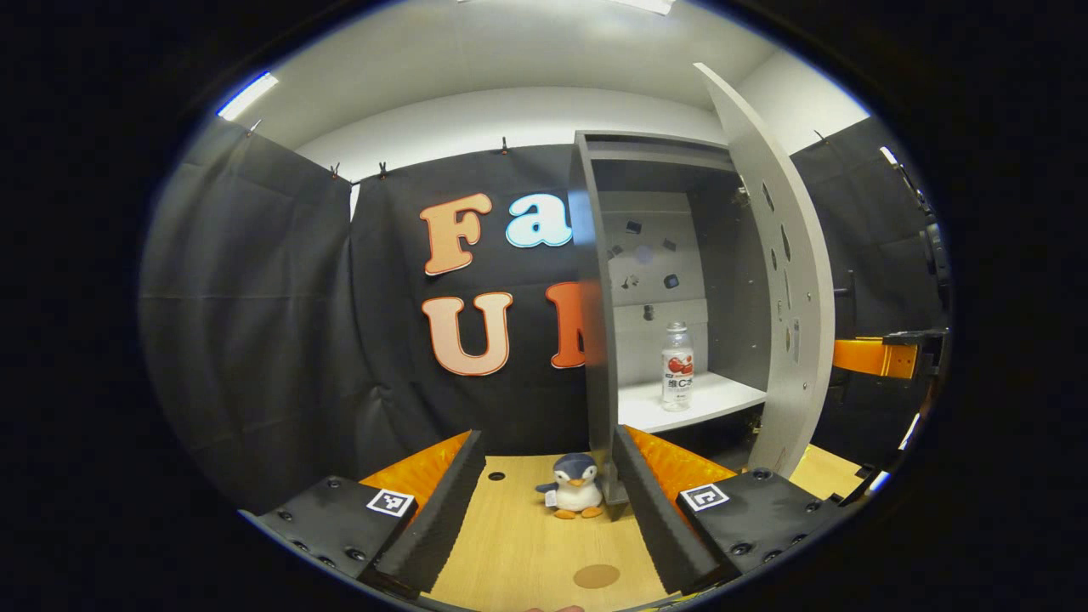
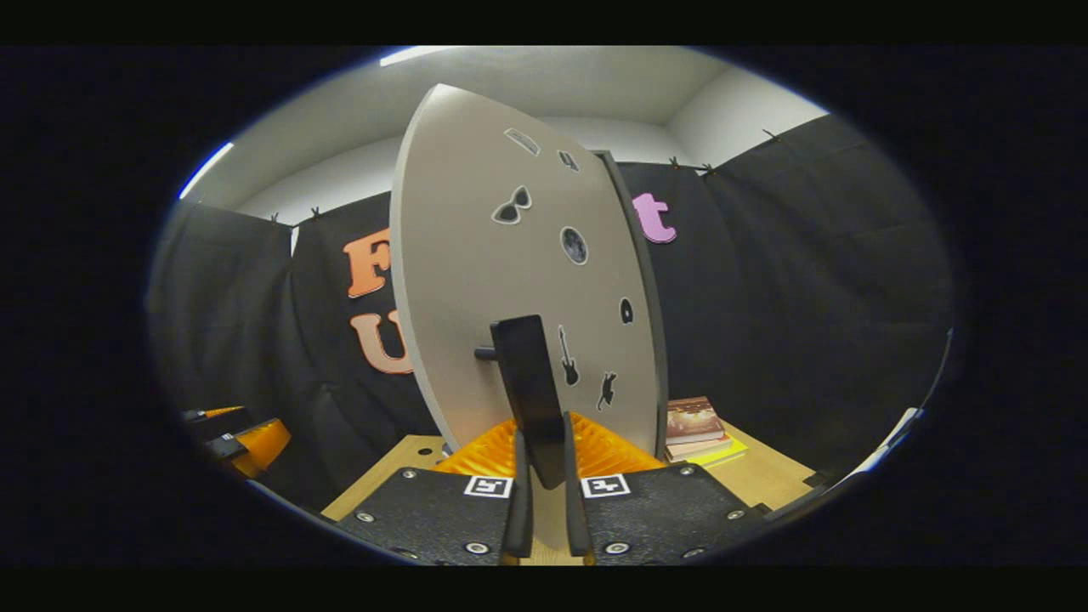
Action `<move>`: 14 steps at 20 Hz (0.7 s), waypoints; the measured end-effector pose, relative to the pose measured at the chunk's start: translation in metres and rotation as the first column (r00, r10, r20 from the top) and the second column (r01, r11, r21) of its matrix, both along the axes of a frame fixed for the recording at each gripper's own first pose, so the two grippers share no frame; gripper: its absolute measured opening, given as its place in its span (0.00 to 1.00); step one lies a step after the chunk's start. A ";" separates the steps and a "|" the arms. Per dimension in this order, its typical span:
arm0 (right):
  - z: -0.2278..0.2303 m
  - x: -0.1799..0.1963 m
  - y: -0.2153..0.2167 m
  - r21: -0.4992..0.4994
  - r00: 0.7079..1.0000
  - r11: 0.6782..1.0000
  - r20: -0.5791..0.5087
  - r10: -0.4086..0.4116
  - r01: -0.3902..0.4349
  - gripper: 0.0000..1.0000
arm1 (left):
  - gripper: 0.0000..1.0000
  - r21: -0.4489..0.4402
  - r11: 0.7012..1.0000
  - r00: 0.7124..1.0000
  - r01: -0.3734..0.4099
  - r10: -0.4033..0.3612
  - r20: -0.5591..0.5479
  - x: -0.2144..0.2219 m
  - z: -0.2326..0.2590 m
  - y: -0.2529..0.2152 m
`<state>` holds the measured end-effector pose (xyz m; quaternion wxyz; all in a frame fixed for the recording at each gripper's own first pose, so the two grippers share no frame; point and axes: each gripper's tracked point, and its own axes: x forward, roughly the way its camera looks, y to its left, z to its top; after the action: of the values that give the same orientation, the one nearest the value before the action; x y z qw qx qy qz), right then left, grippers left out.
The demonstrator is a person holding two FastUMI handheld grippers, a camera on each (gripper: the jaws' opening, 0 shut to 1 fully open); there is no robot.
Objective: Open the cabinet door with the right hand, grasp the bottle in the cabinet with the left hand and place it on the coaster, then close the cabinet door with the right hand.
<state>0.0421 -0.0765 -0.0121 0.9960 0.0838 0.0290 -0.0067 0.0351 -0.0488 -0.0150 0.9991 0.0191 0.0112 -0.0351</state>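
Observation:
The grey cabinet [image 1: 595,280] stands open, its door [image 1: 786,280] swung out to the right. A clear bottle [image 1: 677,365] with a red label stands upright on the white shelf [image 1: 722,395] inside. My left gripper [image 1: 548,438] is open and empty, low over the table and well short of the bottle. A round brown coaster [image 1: 596,576] lies on the table between its fingers. In the right gripper view, my right gripper [image 2: 544,442] is shut on the black door handle [image 2: 529,374] of the door [image 2: 476,280].
A small penguin plush [image 1: 575,486] sits on the wooden table [image 1: 527,552] just in front of the cabinet's left wall. A stack of books [image 2: 697,425] lies on the table right of the door. The other gripper [image 2: 246,442] shows at the far left.

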 end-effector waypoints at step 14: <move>-0.003 -0.052 -0.100 0.031 0.999 0.999 0.017 -0.031 0.030 0.12 | 0.96 -0.053 0.999 0.999 0.010 -0.011 -0.030 -0.017 -0.003 -0.059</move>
<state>-0.0095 -0.1762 -0.0148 0.9946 0.0997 0.0190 -0.0207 0.0178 -0.1080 -0.0182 0.9988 -0.0076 0.0253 -0.0408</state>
